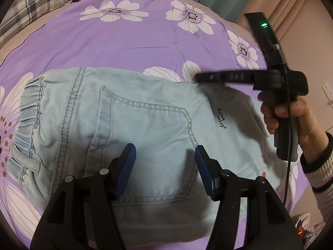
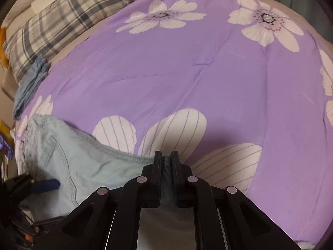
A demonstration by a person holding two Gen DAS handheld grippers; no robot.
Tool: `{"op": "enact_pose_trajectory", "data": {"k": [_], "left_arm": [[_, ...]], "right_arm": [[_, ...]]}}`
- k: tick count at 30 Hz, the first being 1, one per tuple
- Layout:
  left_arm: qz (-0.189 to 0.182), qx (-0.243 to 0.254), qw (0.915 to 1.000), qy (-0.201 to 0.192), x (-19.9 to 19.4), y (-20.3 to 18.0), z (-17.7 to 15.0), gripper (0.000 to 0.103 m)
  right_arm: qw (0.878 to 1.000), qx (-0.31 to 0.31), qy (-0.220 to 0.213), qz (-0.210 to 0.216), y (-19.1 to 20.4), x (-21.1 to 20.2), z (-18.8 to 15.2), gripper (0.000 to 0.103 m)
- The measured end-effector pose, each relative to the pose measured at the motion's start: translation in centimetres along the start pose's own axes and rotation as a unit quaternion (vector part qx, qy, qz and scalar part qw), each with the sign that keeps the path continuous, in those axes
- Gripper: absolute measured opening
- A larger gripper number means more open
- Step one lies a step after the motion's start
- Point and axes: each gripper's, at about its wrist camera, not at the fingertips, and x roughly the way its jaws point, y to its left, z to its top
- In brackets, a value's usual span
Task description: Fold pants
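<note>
Now right gripper [image 2: 166,156] clenches the pants [image 1: 145,125] edge, left gripper [image 1: 164,152] jaws released, bedsheet [image 2: 187,73] beyond

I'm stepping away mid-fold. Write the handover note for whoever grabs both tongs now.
Left tongs: open, over the back pocket of the pants, gripping nothing.
Right tongs: shut on the pants' far edge.
Pants: light denim, lying on the purple floral bedsheet, elastic waistband on the left in the left wrist view.
Done: they look folded into a compact stack.
Left: lay down the held edge, release, smooth the stack.
</note>
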Motion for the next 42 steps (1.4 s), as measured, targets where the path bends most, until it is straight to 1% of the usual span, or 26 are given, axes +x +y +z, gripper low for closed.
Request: {"op": "enact_pose_trajectory", "data": {"k": [3, 4, 5, 6, 8, 9, 11, 13, 14, 16, 19, 20, 24, 28, 29, 30, 32, 33, 34, 35, 36, 37, 38, 39, 40, 42], "left_arm": [[0.009, 0.004, 0.9999, 0.003, -0.1, -0.2, -0.1, 0.059], [0.012, 0.004, 0.9999, 0.004, -0.1, -0.3, -0.2, 0.059], [0.013, 0.003, 0.9999, 0.004, -0.1, -0.3, -0.2, 0.059], [0.013, 0.001, 0.9999, 0.005, -0.2, -0.3, -0.2, 0.059], [0.014, -0.004, 0.9999, 0.007, -0.3, -0.2, -0.4, 0.059], [0.015, -0.005, 0.9998, 0.008, -0.4, -0.2, -0.4, 0.059], [0.019, -0.008, 0.9997, 0.010, -0.5, -0.2, -0.5, 0.059], [0.024, -0.016, 0.9995, 0.011, -0.7, -0.2, -0.7, 0.059], [0.025, -0.020, 0.9994, 0.012, -0.8, -0.1, -0.8, 0.058], [0.030, -0.026, 0.9991, 0.013, -1.1, -0.1, -1.0, 0.059], [0.038, -0.028, 0.9988, 0.013, -1.6, -0.2, -1.4, 0.059], [0.040, -0.029, 0.9987, 0.012, -1.8, -0.2, -1.6, 0.059], [0.052, -0.038, 0.9979, 0.007, -2.8, 0.3, -2.3, 0.058], [0.058, -0.045, 0.9973, 0.005, -3.4, 0.7, -2.7, 0.057], [0.061, -0.046, 0.9971, 0.005, -3.5, 0.7, -2.7, 0.057], [0.070, -0.046, 0.9965, 0.005, -3.6, 0.5, -2.8, 0.057], [0.087, -0.039, 0.9954, 0.009, -3.5, 0.1, -2.9, 0.057], [0.095, -0.034, 0.9948, 0.012, -3.5, -0.3, -2.9, 0.059], [0.107, -0.027, 0.9938, 0.015, -3.4, -0.8, -2.9, 0.060], [0.112, -0.024, 0.9932, 0.016, -3.4, -1.1, -2.9, 0.063], [0.115, -0.021, 0.9930, 0.016, -3.5, -1.5, -2.9, 0.065], [0.110, -0.019, 0.9937, 0.014, -3.7, -1.8, -2.8, 0.066], [0.099, -0.018, 0.9948, 0.012, -3.9, -2.3, -2.7, 0.066], [0.089, -0.016, 0.9958, 0.010, -4.0, -2.8, -2.6, 0.067], [0.079, -0.012, 0.9967, 0.010, -4.0, -3.5, -2.5, 0.067], [0.064, -0.003, 0.9979, 0.013, -3.6, -4.9, -2.3, 0.068]], "right_arm": [[0.997, 0.048, -0.062, -0.018, -1.6, -3.0, -0.7, 0.010], [0.994, 0.070, -0.082, -0.003, -2.1, -4.5, -1.6, 0.010], [0.992, 0.085, -0.094, 0.022, -2.6, -5.5, -2.7, 0.014], [0.989, 0.094, -0.100, 0.047, -2.9, -6.4, -4.0, 0.020], [0.987, 0.101, -0.095, 0.075, -3.5, -7.8, -7.4, 0.027], [0.988, 0.098, -0.087, 0.080, -3.6, -8.2, -9.3, 0.027], [0.989, 0.096, -0.069, 0.084, -3.5, -8.3, -11.5, 0.027], [0.990, 0.108, -0.054, 0.070, -4.8, -8.3, -13.9, 0.027], [0.989, 0.123, -0.056, 0.066, -5.7, -8.5, -14.9, 0.027], [0.979, 0.173, -0.075, 0.081, -8.3, -9.8, -16.7, 0.024], [0.974, 0.209, -0.091, 0.019, -11.6, -11.8, -18.7, 0.024], [0.970, 0.223, -0.098, 0.014, -12.4, -12.4, -19.1, 0.024], [0.938, 0.319, -0.133, -0.009, -18.7, -15.9, -24.3, 0.024], [0.911, 0.377, -0.161, -0.052, -22.3, -18.7, -28.9, 0.024], [0.903, 0.392, -0.163, -0.072, -23.1, -19.4, -30.0, 0.024], [0.893, 0.407, -0.168, -0.095, -24.1, -20.3, -31.2, 0.024], [0.873, 0.438, -0.182, -0.115, -25.3, -21.7, -33.1, 0.024], [0.857, 0.461, -0.193, -0.127, -26.1, -22.8, -34.4, 0.024], [0.843, 0.478, -0.212, -0.125, -26.5, -24.0, -35.5, 0.024], [0.831, 0.492, -0.226, -0.130, -25.8, -24.6, -35.9, 0.026], [0.821, 0.501, -0.231, -0.148, -25.8, -25.6, -36.6, 0.034], [0.812, 0.507, -0.239, -0.166, -25.5, -26.8, -37.4, 0.036], [0.807, 0.509, -0.247, -0.169, -25.3, -27.3, -37.9, 0.037], [0.799, 0.517, -0.262, -0.159, -25.0, -28.3, -38.8, 0.037], [0.795, 0.523, -0.269, -0.150, -24.6, -28.4, -39.3, 0.037], [0.784, 0.540, -0.287, -0.108, -23.9, -28.7, -40.8, 0.037]]}}
